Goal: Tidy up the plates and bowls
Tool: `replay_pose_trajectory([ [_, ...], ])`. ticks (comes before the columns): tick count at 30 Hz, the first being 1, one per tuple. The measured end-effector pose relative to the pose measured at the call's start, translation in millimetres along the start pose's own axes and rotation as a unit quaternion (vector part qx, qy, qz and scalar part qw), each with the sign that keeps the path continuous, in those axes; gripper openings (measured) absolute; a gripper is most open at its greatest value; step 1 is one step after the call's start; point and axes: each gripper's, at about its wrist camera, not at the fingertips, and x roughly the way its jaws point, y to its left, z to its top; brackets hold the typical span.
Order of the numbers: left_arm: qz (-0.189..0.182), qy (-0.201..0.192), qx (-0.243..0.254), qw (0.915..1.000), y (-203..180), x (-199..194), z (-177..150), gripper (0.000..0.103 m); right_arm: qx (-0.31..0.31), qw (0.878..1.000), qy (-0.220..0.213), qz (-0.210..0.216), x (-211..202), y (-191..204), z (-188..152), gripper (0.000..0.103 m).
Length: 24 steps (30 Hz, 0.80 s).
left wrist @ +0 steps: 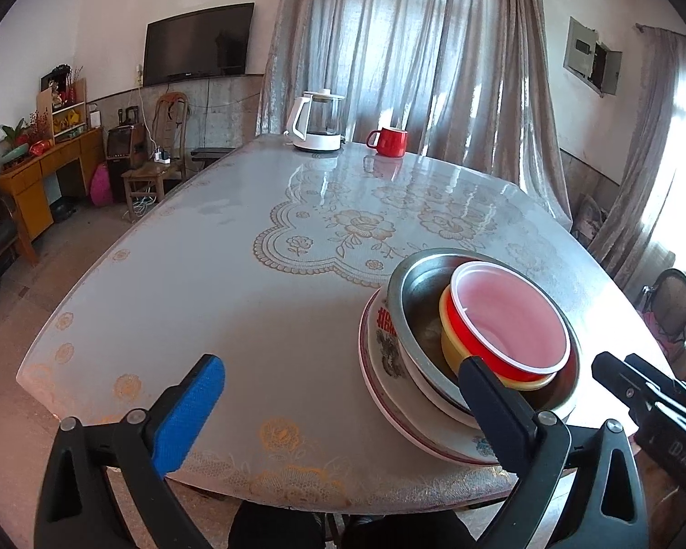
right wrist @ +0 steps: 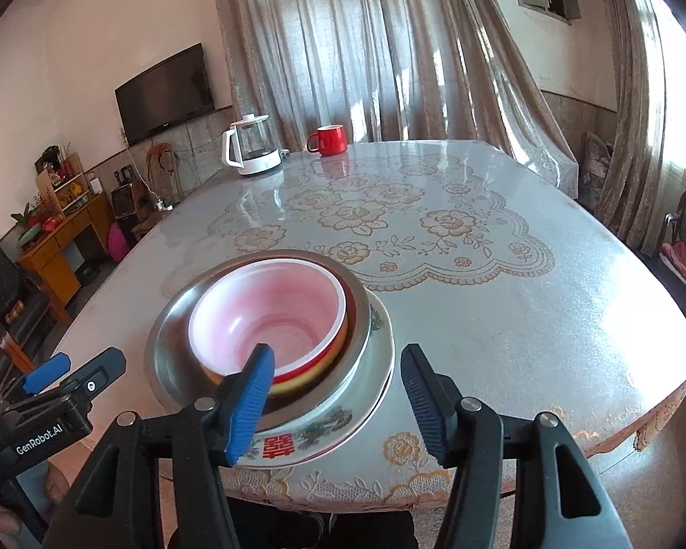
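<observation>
Near the front edge of the table, just ahead of both grippers, the whole stack sits nested: a patterned plate at the bottom, a metal bowl on it, a yellow bowl inside that, and a red bowl with a pale pink inside on top; the left gripper has its fingers spread wide with nothing between them, its right finger showing in front of the stack's near side; the right gripper has its fingers parted too, pinching nothing, its left blue pad overlapping the near rim of the red bowl in the right wrist view, though whether it touches I cannot tell; judging from this, the stacking looks about done and the step in hand is letting go and drawing clear; to do it well, both sets of fingers should come straight back and a little upward, away from the rims, so that no pad catches the light plastic bowls and tips them out of the metal one; the plate overhangs close to the table's edge, so any nudge should go inward, never toward the person; the kettle and red mug stand well apart at the far side and need no care.
</observation>
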Motion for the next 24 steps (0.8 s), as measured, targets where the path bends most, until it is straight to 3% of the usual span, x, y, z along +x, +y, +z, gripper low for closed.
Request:
replay_pose_trajectory([
  [9,0.037,-0.019,0.029,0.9987,-21,-11,-6,0.103,0.003,1.0,-0.011,-0.017,-1,13,-13,0.059],
  [24,0.042,-0.015,0.012,0.9989,-17,-5,-10,0.103,-0.006,1.0,0.007,-0.01,6,16,-22,0.06],
])
